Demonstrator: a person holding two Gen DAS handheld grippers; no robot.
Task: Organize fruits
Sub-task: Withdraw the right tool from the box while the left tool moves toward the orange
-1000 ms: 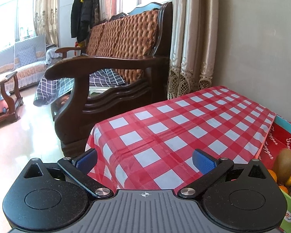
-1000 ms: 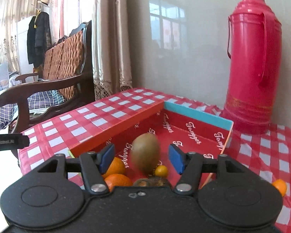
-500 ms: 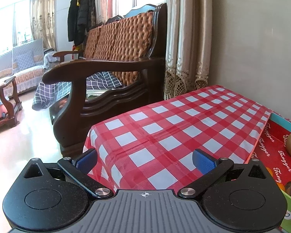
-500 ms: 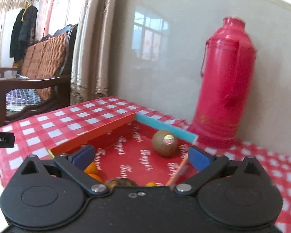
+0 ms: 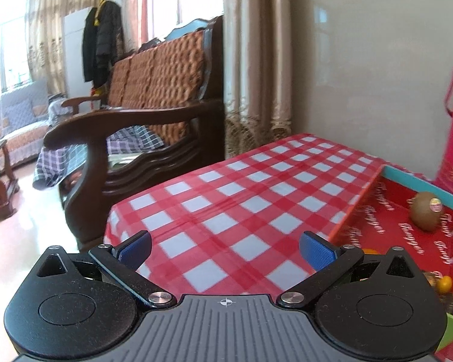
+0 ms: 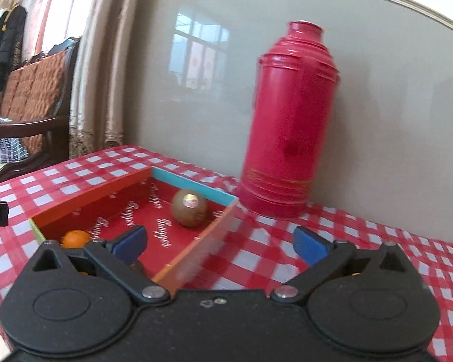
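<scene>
Listing contents at this moment: 1 shallow red box (image 6: 193, 258) with an orange long wall and a teal end wall, set on the bench (image 6: 362, 241) under a red-and-white check cloth; 1 kiwi (image 6: 189, 207) bearing a round sticker, lying loose in the far corner of the box, close by the teal wall, touching no other fruit; 1 orange (image 6: 75, 238) at the near end of the same box, partly hidden behind the right claw's frame; 1 tall red thermos (image 6: 290, 126) upright beyond the box, against the wall. Right claw (image 6: 220, 242): jaws spread wide, nothing between them, hovering over the box's right-hand wall, so the kiwi sits ahead and slightly to its left. Left claw (image 5: 225, 249): jaws likewise spread and empty, over bare cloth, with the box (image 5: 356, 208) and kiwi (image 5: 425, 213) well off to its right. Kiwi's long axis cannot be judged; it reads nearly round here. Judgement: both boxed fruits look already sorted, and the right claw is the nearer arm for any fruit remaining on its side of the bench; none shows in these views.
</scene>
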